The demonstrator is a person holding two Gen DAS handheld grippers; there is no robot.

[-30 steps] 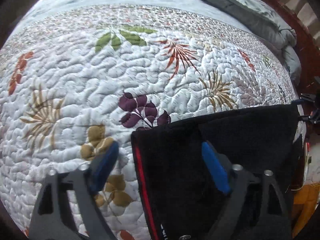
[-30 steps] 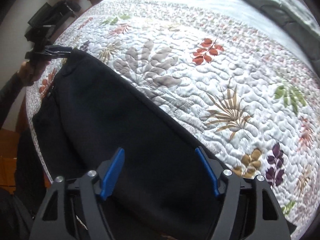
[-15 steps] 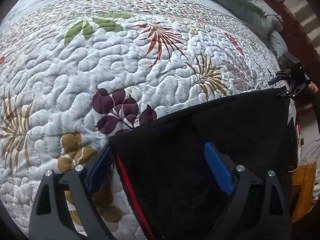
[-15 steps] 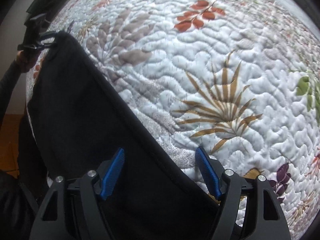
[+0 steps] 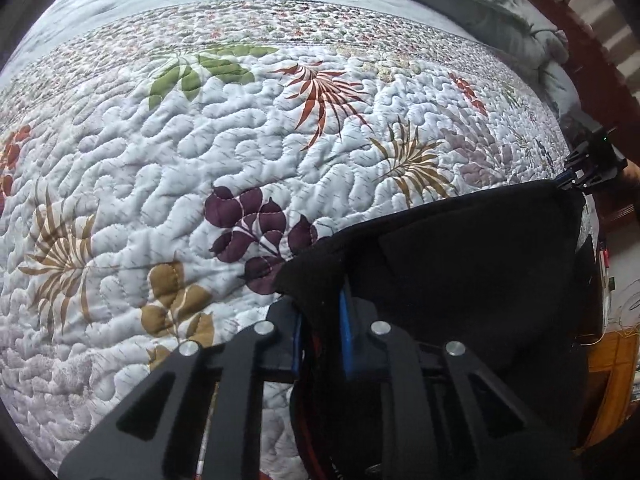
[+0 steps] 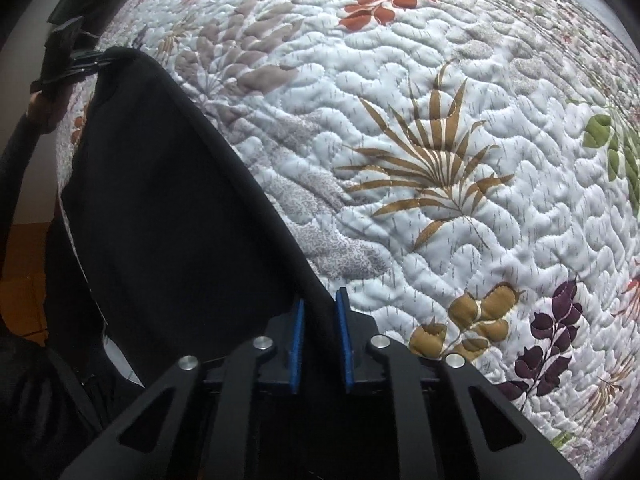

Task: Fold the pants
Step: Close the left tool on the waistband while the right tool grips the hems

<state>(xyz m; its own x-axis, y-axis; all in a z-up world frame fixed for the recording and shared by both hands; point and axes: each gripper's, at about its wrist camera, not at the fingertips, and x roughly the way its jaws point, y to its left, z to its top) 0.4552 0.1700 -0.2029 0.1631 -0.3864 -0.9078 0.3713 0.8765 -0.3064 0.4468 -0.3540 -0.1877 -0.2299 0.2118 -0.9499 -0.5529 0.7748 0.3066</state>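
Black pants [image 5: 460,280] with a red side stripe lie along the near edge of a quilted bed. My left gripper [image 5: 320,320] is shut on the pants' near left corner, cloth pinched between its blue pads. My right gripper [image 6: 320,328] is shut on the pants [image 6: 168,200] at the opposite corner, on the folded edge. Each wrist view shows the other gripper holding the far corner: the right gripper [image 5: 588,168] and the left gripper [image 6: 76,64].
The white quilt [image 5: 240,140] with leaf prints covers the bed. A grey-green duvet [image 5: 480,8] is bunched at the far end by a wooden headboard [image 5: 592,52]. Wooden floor [image 6: 20,280] lies beyond the bed's near edge.
Both grippers were open over the pants' corners and have closed on the cloth. The corners are now pinched and slightly raised.
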